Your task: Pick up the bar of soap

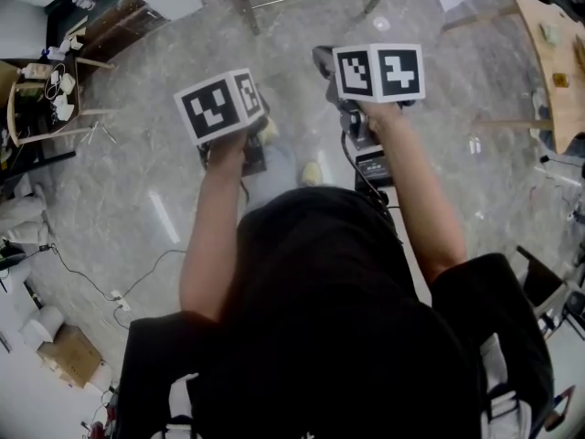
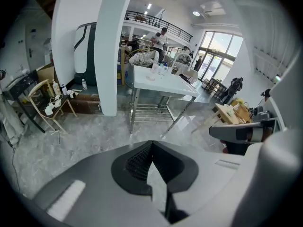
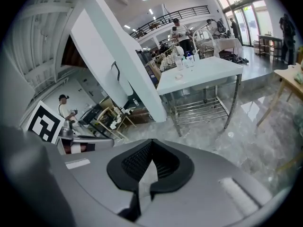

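Tongs: left gripper [image 2: 151, 145] and right gripper [image 3: 151, 144] both have their jaws pressed together, with nothing between them.
Soap, place: no bar can be made out. A small pale thing [image 3: 178, 77] lies on the far white table [image 3: 208, 70], too small to name.
Soap, handling: probably light, stiff and slick, so it is easily squeezed out of a grip.
Hold: across its narrow width, at mid-length, with a gentle squeeze.
Count: two grippers, one white table, and a few bottles [image 3: 180, 60] on it; no sure bar of soap.
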Tool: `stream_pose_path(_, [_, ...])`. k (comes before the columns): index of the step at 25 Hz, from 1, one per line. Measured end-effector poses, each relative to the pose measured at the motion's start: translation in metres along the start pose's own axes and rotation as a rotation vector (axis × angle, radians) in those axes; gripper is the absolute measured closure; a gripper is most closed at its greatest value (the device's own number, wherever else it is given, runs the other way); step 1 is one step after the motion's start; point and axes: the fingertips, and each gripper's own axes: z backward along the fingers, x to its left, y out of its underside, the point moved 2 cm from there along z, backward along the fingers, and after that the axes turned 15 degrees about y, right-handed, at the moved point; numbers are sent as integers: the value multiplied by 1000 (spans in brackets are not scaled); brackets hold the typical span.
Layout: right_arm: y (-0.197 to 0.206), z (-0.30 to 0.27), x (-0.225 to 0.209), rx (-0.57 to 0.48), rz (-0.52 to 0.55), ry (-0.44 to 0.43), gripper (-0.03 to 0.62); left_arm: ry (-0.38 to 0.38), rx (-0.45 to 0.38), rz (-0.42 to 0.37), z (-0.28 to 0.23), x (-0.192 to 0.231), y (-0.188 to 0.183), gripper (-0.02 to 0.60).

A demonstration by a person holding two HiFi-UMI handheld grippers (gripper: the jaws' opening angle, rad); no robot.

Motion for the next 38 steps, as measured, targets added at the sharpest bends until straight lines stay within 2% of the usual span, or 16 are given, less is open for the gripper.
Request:
stream_pose_path(21, [-88, -80, 8, 68, -1, 22, 579, 16, 54, 18, -59, 42, -97, 583])
stream_pose_path(32, [-123, -113, 34, 79, 17, 40, 579, 42, 68, 21, -73, 73, -130, 583])
stream_pose_path(38, [-146, -136, 62, 69, 32, 45, 579, 52, 60, 22, -73, 106, -153, 583])
